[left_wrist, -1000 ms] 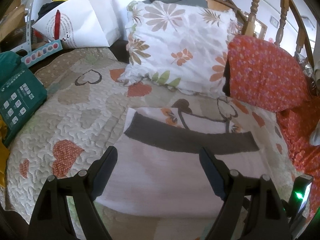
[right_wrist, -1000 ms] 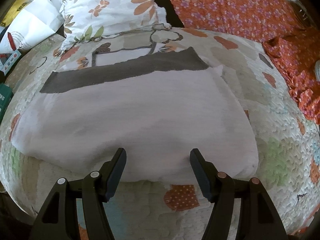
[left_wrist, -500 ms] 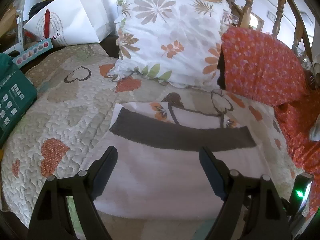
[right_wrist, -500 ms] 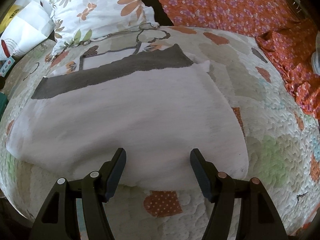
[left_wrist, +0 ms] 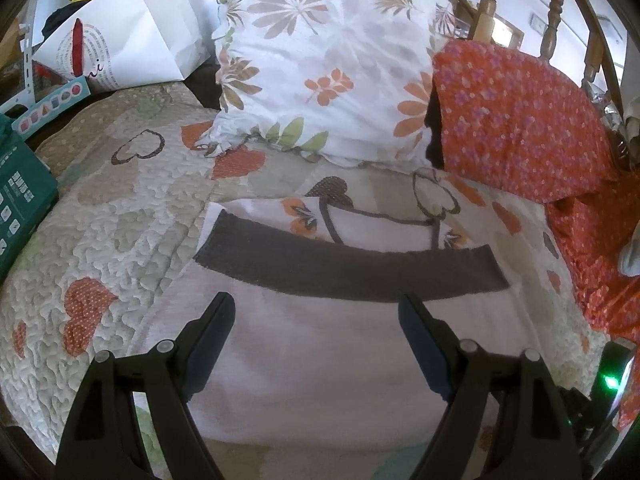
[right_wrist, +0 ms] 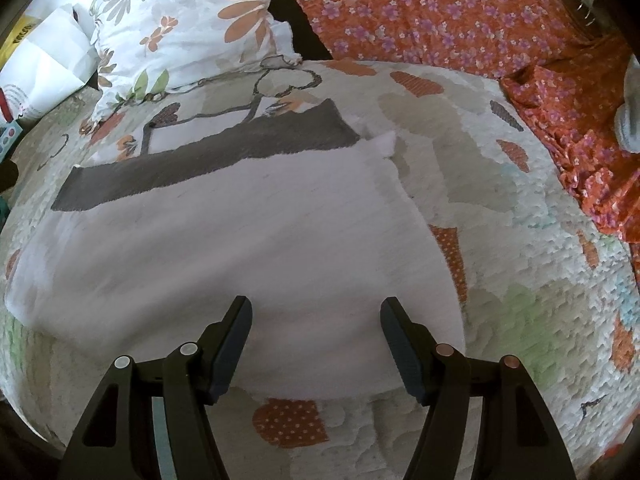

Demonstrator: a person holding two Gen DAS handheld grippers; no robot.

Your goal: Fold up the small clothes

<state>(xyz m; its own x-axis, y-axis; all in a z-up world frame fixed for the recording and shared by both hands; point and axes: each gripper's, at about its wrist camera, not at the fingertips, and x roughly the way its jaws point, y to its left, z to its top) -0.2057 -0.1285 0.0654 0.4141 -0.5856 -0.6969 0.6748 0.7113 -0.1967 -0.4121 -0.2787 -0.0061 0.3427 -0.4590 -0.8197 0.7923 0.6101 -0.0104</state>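
Note:
A small pale pink garment [left_wrist: 320, 352] [right_wrist: 240, 248] with a dark grey waistband [left_wrist: 352, 272] [right_wrist: 200, 160] lies flat on the quilted bedspread [left_wrist: 100, 240] [right_wrist: 540, 300]. My left gripper [left_wrist: 316, 304] hovers over the garment's near-left part, jaws wide apart with nothing between them. My right gripper [right_wrist: 316, 308] hangs over the garment's near edge, also open and empty. The green light of the right unit [left_wrist: 610, 382] shows at the lower right of the left wrist view.
A floral pillow [left_wrist: 332, 64] [right_wrist: 180, 28] and an orange flowered cloth [left_wrist: 520, 120] [right_wrist: 440, 12] lie at the head of the bed, under wooden rails [left_wrist: 488, 4]. A white paper bag [left_wrist: 120, 40], a toy box [left_wrist: 48, 110] and a green box [left_wrist: 20, 196] sit at the left.
Both grippers have drifted over the garment: in the left view the scene slid left, in the right view the near hem came closer beneath the jaws. Jaws unchanged.

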